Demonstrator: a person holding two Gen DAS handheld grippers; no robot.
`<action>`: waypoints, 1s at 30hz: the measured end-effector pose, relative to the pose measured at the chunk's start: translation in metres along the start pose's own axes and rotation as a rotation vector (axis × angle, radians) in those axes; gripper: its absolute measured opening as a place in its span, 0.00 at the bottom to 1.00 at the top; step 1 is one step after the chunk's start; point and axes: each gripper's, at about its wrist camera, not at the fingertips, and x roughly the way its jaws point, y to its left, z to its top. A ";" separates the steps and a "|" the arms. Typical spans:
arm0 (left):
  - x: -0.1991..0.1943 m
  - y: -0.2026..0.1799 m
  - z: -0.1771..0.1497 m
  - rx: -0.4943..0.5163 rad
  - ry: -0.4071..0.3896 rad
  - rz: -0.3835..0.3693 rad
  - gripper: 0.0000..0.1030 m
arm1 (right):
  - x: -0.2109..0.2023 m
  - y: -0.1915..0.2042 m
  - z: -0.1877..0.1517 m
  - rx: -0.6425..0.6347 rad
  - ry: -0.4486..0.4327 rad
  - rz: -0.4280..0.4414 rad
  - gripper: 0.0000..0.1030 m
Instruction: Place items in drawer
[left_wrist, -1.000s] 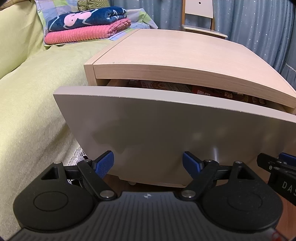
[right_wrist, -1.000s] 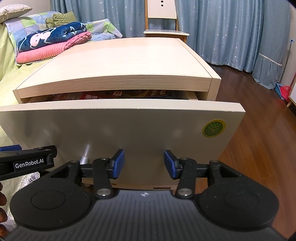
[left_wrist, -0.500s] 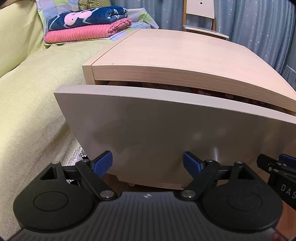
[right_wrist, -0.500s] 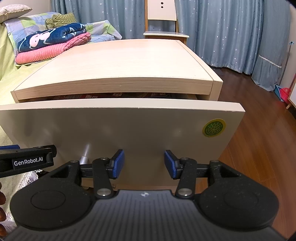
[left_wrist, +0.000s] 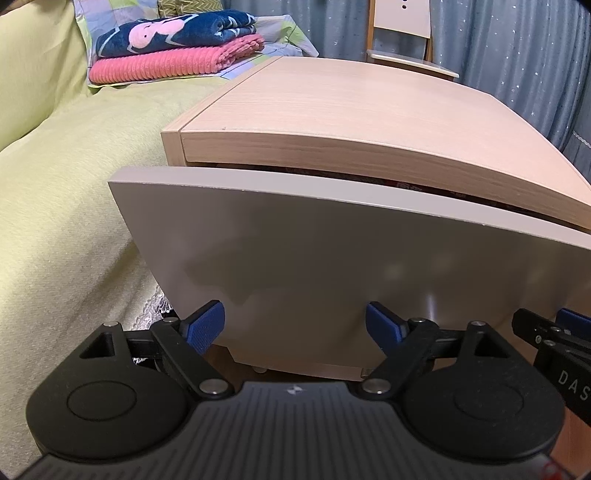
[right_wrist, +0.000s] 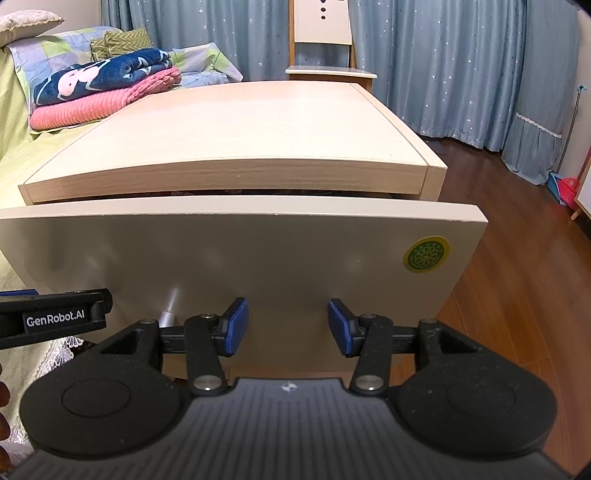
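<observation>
Right view only: round green-yellow sticker (right_wrist: 426, 254) on the drawer front's right side, wood floor (right_wrist: 517, 295), left tool's "GenRobot.AI" label at frame left. Left view only: more of the bed cover (left_wrist: 66, 206) beside the cabinet.

Left hand-held gripper (left_wrist: 294, 325) spread wide, holding nothing, blue pads close to the drawer front (left_wrist: 332, 258); contact unclear. Right hand-held gripper (right_wrist: 288, 325) parted moderately, holding nothing, pads also close to the drawer front (right_wrist: 240, 258).

Drawer almost shut, thin gap under the cabinet top (right_wrist: 240, 140); printed packets barely visible in the gap (left_wrist: 406, 184). Behind: folded pink and navy blankets (right_wrist: 99, 88), chair (right_wrist: 325, 44), blue curtains (right_wrist: 461, 55).
</observation>
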 end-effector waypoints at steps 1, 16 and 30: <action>0.000 0.001 0.001 0.000 0.000 -0.001 0.82 | 0.001 0.000 0.000 0.001 -0.001 0.000 0.42; 0.007 0.003 0.007 -0.012 0.004 -0.006 0.82 | 0.004 -0.001 0.003 -0.011 -0.016 -0.004 0.43; 0.012 0.004 0.010 -0.023 0.008 -0.012 0.82 | 0.008 0.002 0.006 -0.014 -0.023 -0.009 0.44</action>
